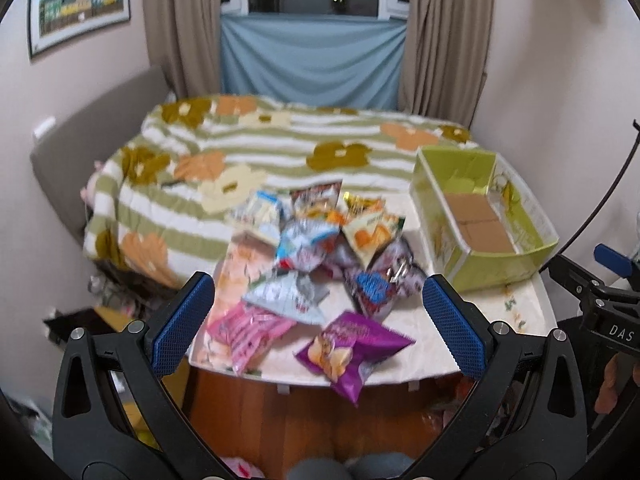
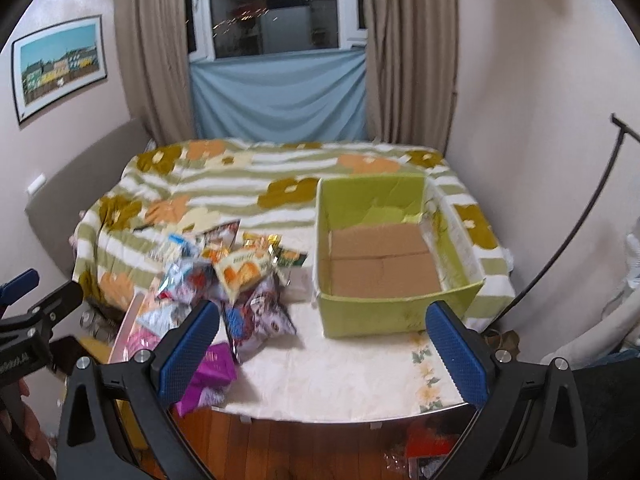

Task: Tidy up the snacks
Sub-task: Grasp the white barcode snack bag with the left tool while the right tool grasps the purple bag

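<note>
- The bed [image 1: 256,148] fills the far side of the room, under a green-and-white striped blanket with orange and olive flowers.
- The table [image 2: 340,364], covered in a pale cloth with a flower print, stands in front of the bed, between it and me.
- The green box [image 2: 376,312] sits on the right part of the table, its top open and its brown cardboard floor bare.
- The pile of snack bags [image 1: 316,248] lies on the left part of the table, just beside the box and apart from it.
- The purple chip bag [image 1: 352,348] lies nearest me, at the table's front edge, a little clear of the pile.
- My left gripper [image 1: 320,320] hangs above the front edge over the snacks, jaws spread wide, holding nothing.
- My right gripper [image 2: 324,344] hangs before the box, jaws likewise spread and holding nothing.
</note>
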`<action>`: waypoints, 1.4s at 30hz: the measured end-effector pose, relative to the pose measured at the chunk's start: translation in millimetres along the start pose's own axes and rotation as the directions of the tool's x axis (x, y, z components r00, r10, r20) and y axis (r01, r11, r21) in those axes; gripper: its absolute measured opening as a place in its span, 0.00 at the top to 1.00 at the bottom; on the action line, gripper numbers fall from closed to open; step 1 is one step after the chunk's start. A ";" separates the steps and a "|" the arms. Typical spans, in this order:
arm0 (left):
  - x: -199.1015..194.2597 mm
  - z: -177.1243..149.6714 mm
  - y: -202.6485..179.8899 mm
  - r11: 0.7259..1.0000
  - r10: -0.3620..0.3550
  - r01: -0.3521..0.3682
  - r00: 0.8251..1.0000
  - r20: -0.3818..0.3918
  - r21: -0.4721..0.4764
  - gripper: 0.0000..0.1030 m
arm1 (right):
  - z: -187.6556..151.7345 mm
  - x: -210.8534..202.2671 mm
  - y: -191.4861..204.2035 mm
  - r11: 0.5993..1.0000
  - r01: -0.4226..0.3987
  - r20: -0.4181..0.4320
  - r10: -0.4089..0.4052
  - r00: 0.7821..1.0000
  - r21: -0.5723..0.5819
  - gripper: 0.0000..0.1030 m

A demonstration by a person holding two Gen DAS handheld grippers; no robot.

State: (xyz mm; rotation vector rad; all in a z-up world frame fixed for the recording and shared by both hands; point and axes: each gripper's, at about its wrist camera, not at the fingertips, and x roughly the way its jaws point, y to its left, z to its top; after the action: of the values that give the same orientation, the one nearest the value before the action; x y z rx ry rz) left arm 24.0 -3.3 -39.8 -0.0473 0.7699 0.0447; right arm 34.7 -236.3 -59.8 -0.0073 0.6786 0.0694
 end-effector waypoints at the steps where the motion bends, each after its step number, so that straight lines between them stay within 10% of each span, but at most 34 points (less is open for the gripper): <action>1: 8.5 -4.8 4.6 1.000 -0.001 0.001 1.000 -0.028 -0.009 0.00 | -4.6 7.3 0.5 1.000 -0.023 -0.044 0.023 0.999 0.003 0.00; 16: 154.2 -11.1 74.3 0.993 -0.116 0.115 0.947 -0.299 -0.019 0.00 | -66.9 117.8 63.7 0.939 -0.193 -0.407 0.300 0.863 0.283 0.00; 27: 271.5 -21.9 87.7 0.971 -0.218 0.237 0.839 -0.499 -0.025 0.01 | -107.0 185.3 104.8 0.892 -0.114 -0.522 0.356 0.775 0.438 0.00; 37: 313.7 -28.9 81.6 0.940 -0.307 0.335 0.762 -0.570 -0.059 0.28 | -115.4 201.8 113.8 0.883 -0.069 -0.542 0.344 0.767 0.464 0.00; 42: 321.2 -30.2 78.3 0.930 -0.334 0.362 0.750 -0.571 -0.069 0.40 | -117.0 204.1 117.1 0.887 -0.064 -0.549 0.338 0.764 0.457 0.09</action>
State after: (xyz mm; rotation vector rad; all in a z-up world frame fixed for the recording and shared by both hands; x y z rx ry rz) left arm 228.9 80.4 -287.2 -0.1673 1.3640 -0.3650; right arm 112.0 -110.3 -277.0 0.4822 1.3514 0.1386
